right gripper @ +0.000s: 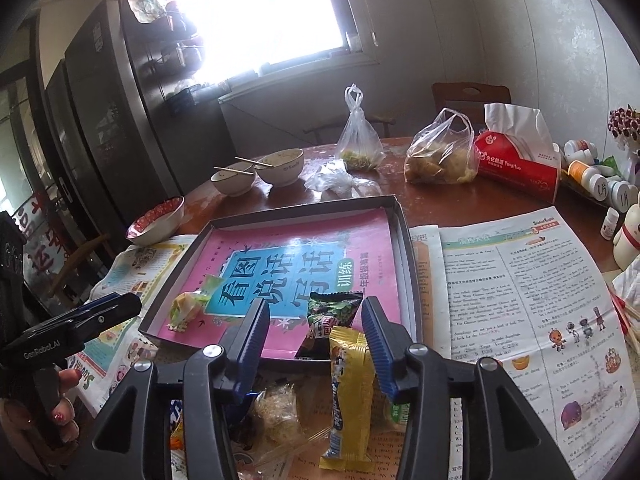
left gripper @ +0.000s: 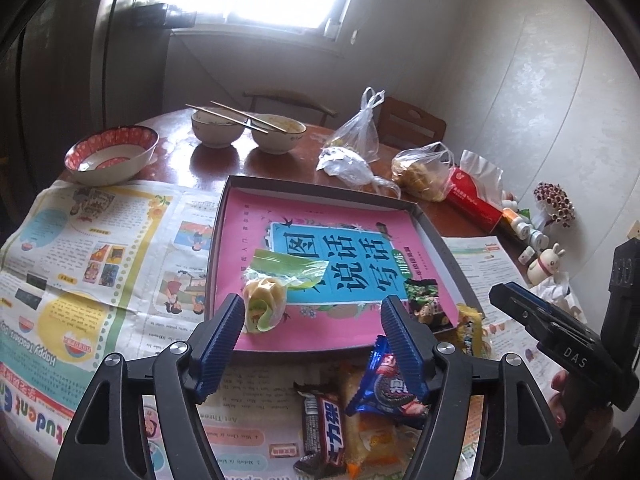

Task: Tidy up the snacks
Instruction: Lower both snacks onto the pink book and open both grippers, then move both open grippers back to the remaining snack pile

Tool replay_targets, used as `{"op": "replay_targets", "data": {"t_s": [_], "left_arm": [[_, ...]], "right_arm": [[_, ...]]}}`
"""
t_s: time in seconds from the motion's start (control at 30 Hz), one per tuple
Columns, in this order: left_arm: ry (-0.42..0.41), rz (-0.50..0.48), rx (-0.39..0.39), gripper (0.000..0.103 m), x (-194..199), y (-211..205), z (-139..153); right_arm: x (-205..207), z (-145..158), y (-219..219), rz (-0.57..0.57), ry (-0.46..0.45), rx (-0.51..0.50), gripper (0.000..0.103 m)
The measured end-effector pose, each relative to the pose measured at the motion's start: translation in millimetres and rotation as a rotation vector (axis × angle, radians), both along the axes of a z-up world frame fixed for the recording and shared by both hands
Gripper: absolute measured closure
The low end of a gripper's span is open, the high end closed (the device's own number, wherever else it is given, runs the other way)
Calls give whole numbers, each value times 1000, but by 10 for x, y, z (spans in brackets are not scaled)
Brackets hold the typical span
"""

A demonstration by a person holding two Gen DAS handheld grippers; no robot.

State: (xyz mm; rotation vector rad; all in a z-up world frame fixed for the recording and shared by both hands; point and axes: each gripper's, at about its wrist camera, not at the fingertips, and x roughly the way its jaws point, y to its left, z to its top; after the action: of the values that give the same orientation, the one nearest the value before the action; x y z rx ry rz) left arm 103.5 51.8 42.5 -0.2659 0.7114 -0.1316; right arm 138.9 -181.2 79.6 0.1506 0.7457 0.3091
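Observation:
A shallow grey tray (left gripper: pixel 440 240) (right gripper: pixel 405 236) lined with a pink book lies on newspaper. Inside it are a green-and-yellow wrapped snack (left gripper: pixel 266 304) (right gripper: pixel 188 304) and a dark green packet (left gripper: pixel 426 304) (right gripper: pixel 332 314). My left gripper (left gripper: pixel 314 320) stands open over the tray's near edge, its left pad beside the wrapped snack. My right gripper (right gripper: pixel 314 322) is open too; a yellow packet (right gripper: pixel 348 392) lies between its fingers, close to the right one, without being pinched. Loose on the paper in front are a blue cookie packet (left gripper: pixel 384 388), a brown chocolate bar (left gripper: pixel 324 428) and an orange packet (left gripper: pixel 372 436).
Behind the tray stand a red-patterned bowl (left gripper: pixel 112 156), two bowls with chopsticks (left gripper: pixel 248 128), tied plastic bags (right gripper: pixel 440 152), a red tissue box (right gripper: pixel 520 160), small bottles (right gripper: pixel 592 176) and a rabbit figure (left gripper: pixel 546 264). A dark fridge (right gripper: pixel 104 120) stands at the left.

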Motion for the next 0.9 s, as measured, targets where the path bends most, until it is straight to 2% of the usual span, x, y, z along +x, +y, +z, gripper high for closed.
{"op": "replay_targets", "data": {"t_s": [0.5, 0.9], "left_arm": [[-15, -78, 16, 29, -183, -179, 78], [-8, -127, 39, 29, -276, -343, 80]], "right_arm": [[-191, 123, 44, 24, -30, -10, 45], [-292, 137, 34, 35, -36, -22, 44]]}}
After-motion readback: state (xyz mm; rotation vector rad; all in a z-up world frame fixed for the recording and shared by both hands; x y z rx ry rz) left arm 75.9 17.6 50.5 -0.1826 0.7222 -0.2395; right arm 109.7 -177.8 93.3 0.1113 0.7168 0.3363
